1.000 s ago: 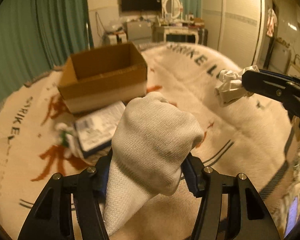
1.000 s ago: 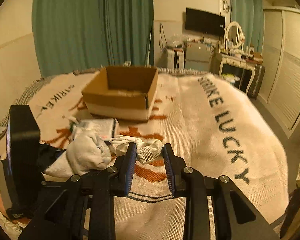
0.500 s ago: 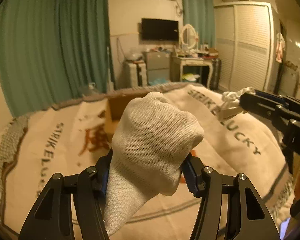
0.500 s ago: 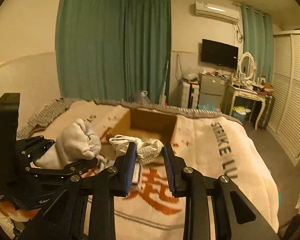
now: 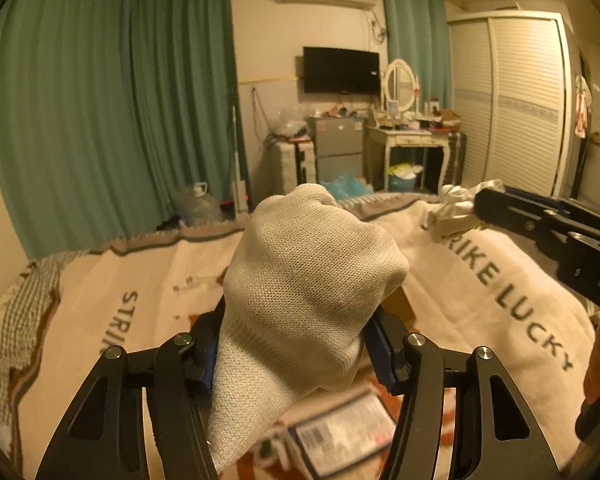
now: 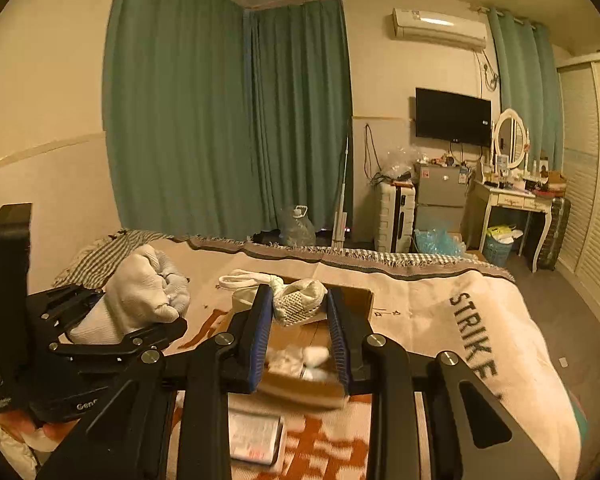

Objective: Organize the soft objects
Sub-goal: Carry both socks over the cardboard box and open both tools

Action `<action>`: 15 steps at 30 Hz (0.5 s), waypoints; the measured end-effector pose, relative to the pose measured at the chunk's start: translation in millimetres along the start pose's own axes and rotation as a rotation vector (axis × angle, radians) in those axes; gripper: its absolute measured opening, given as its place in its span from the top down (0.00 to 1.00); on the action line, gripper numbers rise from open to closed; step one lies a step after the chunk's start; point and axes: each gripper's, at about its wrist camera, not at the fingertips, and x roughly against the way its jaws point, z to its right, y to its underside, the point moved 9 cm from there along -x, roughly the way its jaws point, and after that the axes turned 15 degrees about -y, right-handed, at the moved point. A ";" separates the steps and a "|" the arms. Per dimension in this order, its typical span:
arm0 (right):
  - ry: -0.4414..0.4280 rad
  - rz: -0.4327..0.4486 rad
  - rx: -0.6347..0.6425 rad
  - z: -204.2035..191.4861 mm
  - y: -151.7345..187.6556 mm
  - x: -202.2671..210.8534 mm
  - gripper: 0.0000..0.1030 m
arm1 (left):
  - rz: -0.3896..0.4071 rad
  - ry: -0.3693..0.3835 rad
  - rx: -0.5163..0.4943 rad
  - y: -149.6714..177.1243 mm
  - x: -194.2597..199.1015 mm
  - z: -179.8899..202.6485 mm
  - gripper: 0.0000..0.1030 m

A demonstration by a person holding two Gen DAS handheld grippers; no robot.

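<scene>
- Clamping a white knit sock (image 5: 300,292), the left gripper (image 5: 296,352) has its blue-padded jaws pressed against both sides of the bundle, which bulges up and forward between them.
- From the right wrist view the same sock (image 6: 140,300) shows as a rolled white lump in the left gripper (image 6: 156,320), raised above the blanket (image 6: 440,320) at the left.
- The right gripper (image 6: 300,320) holds a crumpled white mesh piece (image 6: 298,300) between its blue pads; a white strap loops out from it to the left.
- In the left wrist view that mesh piece (image 5: 452,212) sticks out past the tip of the right gripper (image 5: 480,208), up in the air at the right.
- Below and beyond the right gripper's jaws lies an open cardboard box (image 6: 320,344) on the blanket; pale, blurred items sit inside it.
- Only a brown corner of the box (image 5: 400,308) shows behind the sock in the left wrist view.
- A flat packet with a barcode label (image 5: 336,436) lies on the blanket (image 5: 140,312) just under the left gripper; it is blurred.
- The cream blanket carries black lettering "STRIKE LUCKY" and orange marks.
- Behind the bed stand green curtains (image 6: 228,120), a wall television (image 6: 452,118) and a dressing table (image 6: 512,196).
</scene>
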 end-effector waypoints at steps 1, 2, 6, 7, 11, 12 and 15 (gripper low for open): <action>-0.007 -0.004 -0.010 6.3 -2.2 -11.1 0.73 | -0.011 0.002 0.002 -1.5 -13.6 0.8 0.45; -0.013 -0.007 -0.020 12.5 -3.6 -21.7 0.73 | -0.018 0.005 0.000 -2.2 -22.1 1.5 0.45; -0.020 -0.020 -0.046 38.1 -6.8 -67.1 0.74 | -0.041 0.006 -0.003 -5.6 -69.0 4.8 0.45; -0.019 -0.025 -0.051 44.3 -5.9 -79.8 0.74 | -0.044 0.005 -0.012 -5.5 -78.9 6.6 0.45; -0.014 -0.059 -0.060 67.9 5.7 -127.1 0.73 | -0.076 -0.019 -0.053 5.1 -126.2 15.0 0.45; -0.014 -0.067 -0.066 72.7 11.0 -136.0 0.73 | -0.088 -0.020 -0.058 8.1 -134.3 17.6 0.45; -0.015 -0.103 -0.091 90.7 31.0 -165.0 0.73 | -0.125 -0.011 -0.080 20.0 -158.0 23.5 0.45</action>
